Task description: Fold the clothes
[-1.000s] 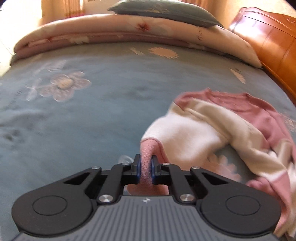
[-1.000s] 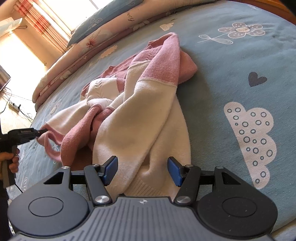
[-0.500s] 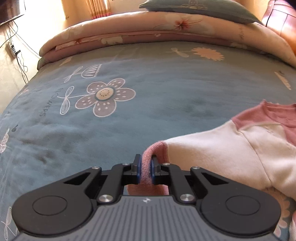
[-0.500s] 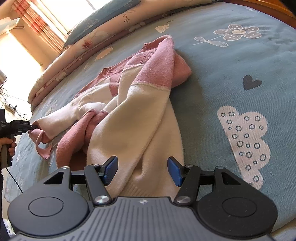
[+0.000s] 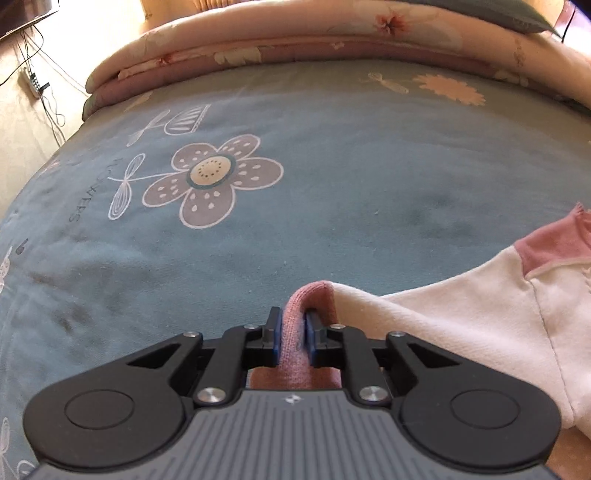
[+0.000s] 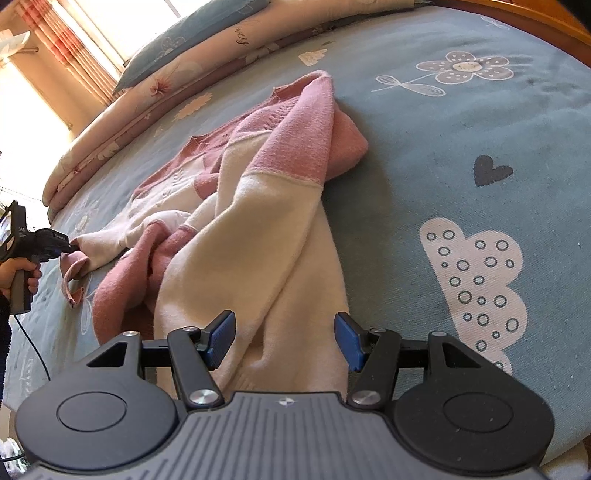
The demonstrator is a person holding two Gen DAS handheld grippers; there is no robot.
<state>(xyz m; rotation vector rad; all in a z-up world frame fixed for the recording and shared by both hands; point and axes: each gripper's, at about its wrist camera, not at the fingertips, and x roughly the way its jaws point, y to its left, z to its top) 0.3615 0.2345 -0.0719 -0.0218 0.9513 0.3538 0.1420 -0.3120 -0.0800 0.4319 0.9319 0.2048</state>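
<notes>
A pink and cream sweater (image 6: 258,221) lies crumpled on the blue bedspread (image 6: 443,147). One cream sleeve (image 5: 461,325) is drawn out flat toward my left gripper (image 5: 293,332). That gripper's pads still pinch the sleeve's pink cuff (image 5: 306,295) while its jaws are opening. In the right wrist view the left gripper (image 6: 70,245) sits at the far left, held by a hand (image 6: 18,273), low over the bed. My right gripper (image 6: 284,341) stands open above the sweater's cream hem, and its pads do not press the cloth.
A rolled floral quilt (image 5: 295,48) and a grey-blue pillow (image 6: 184,40) lie along the head of the bed. A wooden bed frame (image 6: 535,18) borders the far right. On the floor to the left are a power strip and cables (image 5: 33,79).
My left gripper has pulled the cuff away from the heap, so the sleeve now lies stretched out, and it has sunk toward the bed. Its pads stand slightly wider. The right gripper has stayed still.
</notes>
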